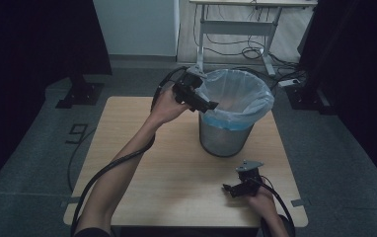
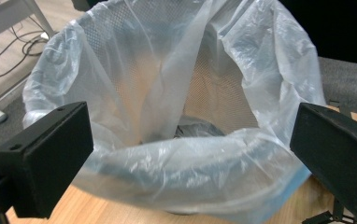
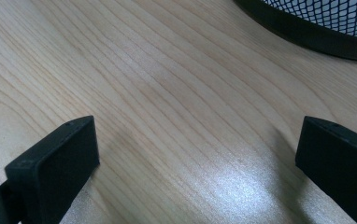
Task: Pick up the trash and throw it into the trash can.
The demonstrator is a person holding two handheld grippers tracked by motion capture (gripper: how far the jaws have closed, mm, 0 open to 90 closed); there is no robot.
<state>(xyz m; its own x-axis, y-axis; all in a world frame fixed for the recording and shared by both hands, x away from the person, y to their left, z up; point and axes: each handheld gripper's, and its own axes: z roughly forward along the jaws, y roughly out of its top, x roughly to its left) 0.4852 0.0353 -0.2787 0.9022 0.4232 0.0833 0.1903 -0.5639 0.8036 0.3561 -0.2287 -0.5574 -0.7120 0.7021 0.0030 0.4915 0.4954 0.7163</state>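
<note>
A mesh waste bin [image 1: 225, 138] stands on the far right part of the wooden table [image 1: 142, 173], lined with a clear plastic bag [image 1: 241, 94] folded over its rim. My left gripper [image 1: 207, 106] hovers at the bin's left rim, open, with nothing between its jaws. In the left gripper view the bag [image 2: 176, 93] opens ahead of the jaws, and something dark [image 2: 200, 127] lies at the bottom. My right gripper [image 1: 229, 188] rests low over the table near the front right, open and empty. The bin's base [image 3: 317, 28] shows beyond it in the right gripper view.
A white desk frame [image 1: 236, 29] with cables on the floor stands behind the table. Dark curtains hang at both sides. A black stand base [image 1: 80, 94] sits on the floor at the left. Bare wood [image 3: 176, 102] stretches between the right gripper's jaws.
</note>
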